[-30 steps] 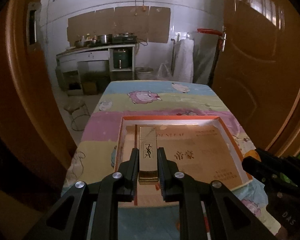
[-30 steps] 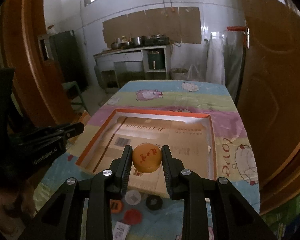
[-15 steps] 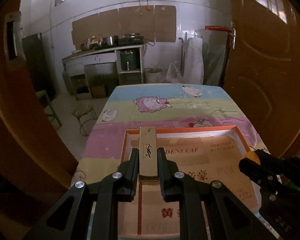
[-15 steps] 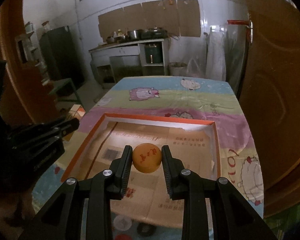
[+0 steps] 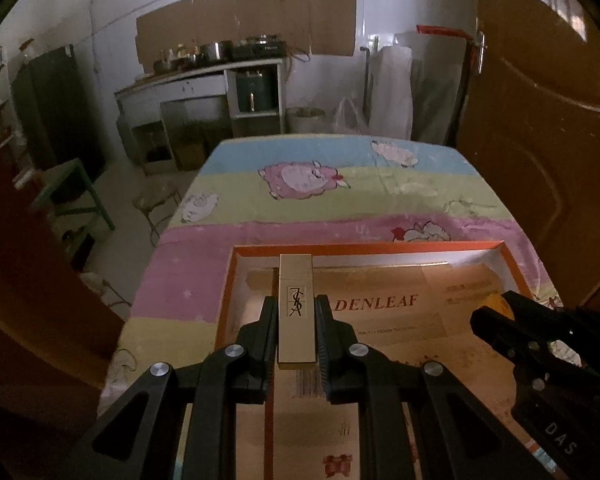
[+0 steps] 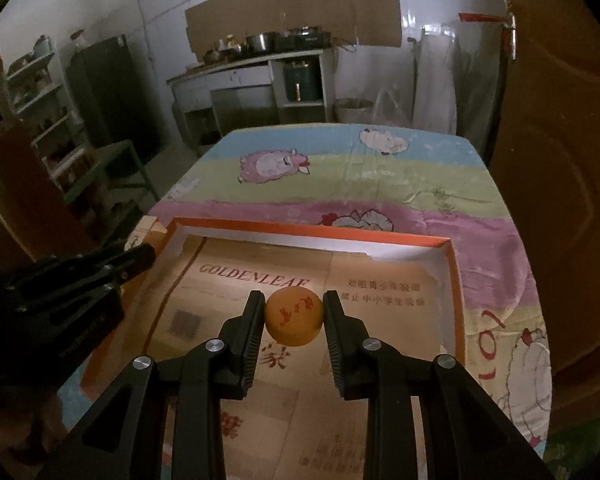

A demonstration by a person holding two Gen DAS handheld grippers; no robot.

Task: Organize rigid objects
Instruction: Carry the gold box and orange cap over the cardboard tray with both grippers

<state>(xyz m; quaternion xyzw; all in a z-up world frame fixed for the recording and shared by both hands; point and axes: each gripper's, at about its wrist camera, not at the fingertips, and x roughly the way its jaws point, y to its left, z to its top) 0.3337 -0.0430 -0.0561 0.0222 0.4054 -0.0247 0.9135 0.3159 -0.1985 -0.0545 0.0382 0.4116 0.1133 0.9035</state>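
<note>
Left tool [image 5: 296,320] grips a gold lipstick case [image 5: 296,312]; right tool [image 6: 294,316] grips an orange ball [image 6: 294,317], both apparently above the orange-rimmed box [image 6: 454,280].

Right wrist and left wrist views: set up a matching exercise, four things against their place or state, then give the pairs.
Things:
1. gold tube
2. orange ball
3. orange-rimmed tray
4. striped cloth

Places or states:
A. spread over the table
B. clamped in the right gripper
C. lying on the cloth, lined with printed cardboard
D. clamped in the left gripper

Pairs: 1-D, 2-B, 3-C, 4-A
</note>
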